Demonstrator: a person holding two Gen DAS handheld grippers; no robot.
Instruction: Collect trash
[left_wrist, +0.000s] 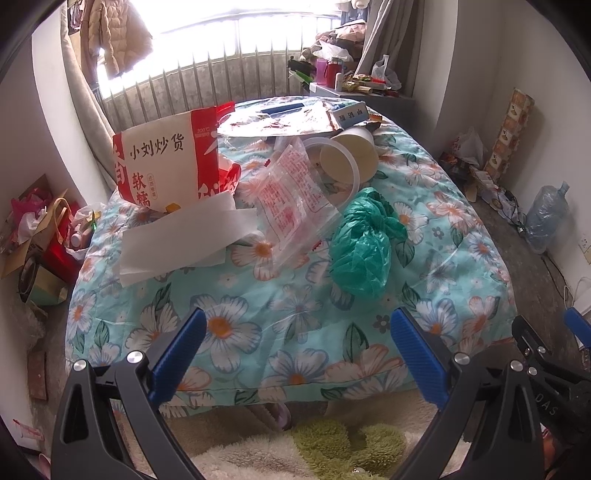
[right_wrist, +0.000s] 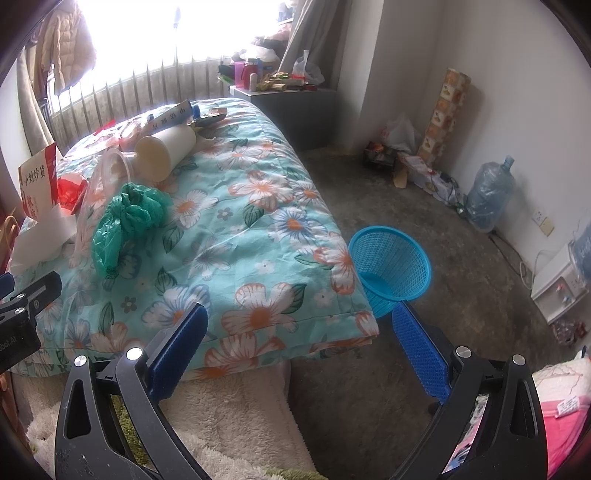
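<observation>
Floral quilt (left_wrist: 280, 325) fills the left wrist view, with all the trash piled at its far half: snack bag (left_wrist: 166, 162), white paper (left_wrist: 177, 236), clear wrapper (left_wrist: 295, 199), cup (left_wrist: 354, 155) and a crumpled green bag (left_wrist: 364, 243). Left gripper (left_wrist: 297, 347) hangs wide open and empty, and the green bag sits straight ahead, slightly right of centre, nearest of the lot.

Right wrist view: same quilt, but the green bag (right_wrist: 125, 221) is well off to the left. Right gripper (right_wrist: 299, 339) is also spread open, holding nothing, aimed past the quilt's corner at the blue basket (right_wrist: 391, 266) on the floor. So I'd say the left one has the easier grab.
</observation>
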